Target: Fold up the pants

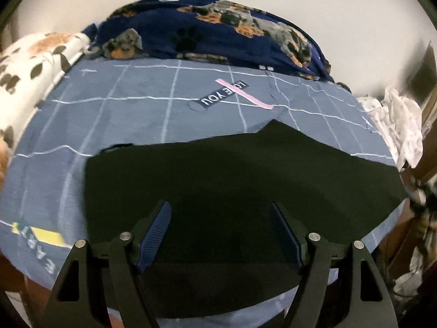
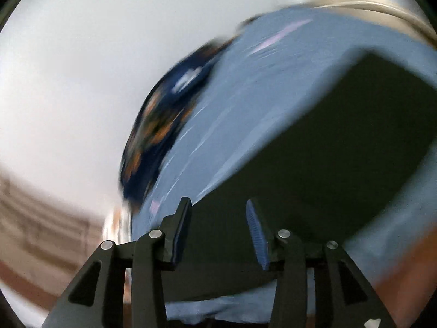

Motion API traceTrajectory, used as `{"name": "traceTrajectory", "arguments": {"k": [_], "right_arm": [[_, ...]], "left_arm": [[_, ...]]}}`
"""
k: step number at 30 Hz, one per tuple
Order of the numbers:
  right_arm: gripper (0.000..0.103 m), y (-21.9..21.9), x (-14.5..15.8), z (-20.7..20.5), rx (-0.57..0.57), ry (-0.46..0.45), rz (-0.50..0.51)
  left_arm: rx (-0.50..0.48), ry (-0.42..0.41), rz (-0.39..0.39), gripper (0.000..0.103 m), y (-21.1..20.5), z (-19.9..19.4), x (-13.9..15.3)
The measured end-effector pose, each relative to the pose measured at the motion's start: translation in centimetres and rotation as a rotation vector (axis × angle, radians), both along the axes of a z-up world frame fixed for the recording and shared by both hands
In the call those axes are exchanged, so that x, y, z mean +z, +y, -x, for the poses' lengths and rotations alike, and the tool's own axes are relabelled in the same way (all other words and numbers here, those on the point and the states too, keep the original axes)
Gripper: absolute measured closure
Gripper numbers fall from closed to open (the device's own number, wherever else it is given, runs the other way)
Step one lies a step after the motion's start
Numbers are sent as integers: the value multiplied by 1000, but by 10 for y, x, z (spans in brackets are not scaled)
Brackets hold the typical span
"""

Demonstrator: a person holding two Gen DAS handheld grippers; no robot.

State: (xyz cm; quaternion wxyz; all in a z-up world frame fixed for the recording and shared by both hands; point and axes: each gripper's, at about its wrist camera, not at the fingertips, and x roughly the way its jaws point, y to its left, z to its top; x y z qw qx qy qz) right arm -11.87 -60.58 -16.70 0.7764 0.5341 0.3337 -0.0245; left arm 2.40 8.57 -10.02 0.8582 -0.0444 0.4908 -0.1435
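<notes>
Black pants (image 1: 232,169) lie flat in a folded dark slab on the blue checked bed sheet (image 1: 123,114), near its front edge. My left gripper (image 1: 220,205) hovers above the pants, pointing down at them, jaws wide apart with nothing between the blue pads. The right wrist view is heavily blurred and tilted. There the pants (image 2: 341,142) show as a dark block on the sheet (image 2: 245,95). My right gripper (image 2: 218,201) is over the pants' near edge, its jaws partly apart with no cloth seen between them.
A navy dog-print blanket (image 1: 218,32) is heaped along the bed's far side by the white wall. A white paw-print blanket (image 1: 32,60) lies at the left. Crumpled white cloth (image 1: 396,125) sits off the bed's right edge.
</notes>
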Motion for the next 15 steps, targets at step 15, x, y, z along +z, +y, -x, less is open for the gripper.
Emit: {"name": "traceTrajectory", "arguments": {"k": [15], "right_arm": [[61,-103,-68,72,-337,24,-126]], "left_arm": [[-2,-13,8,28,-13,-2,-13]]}}
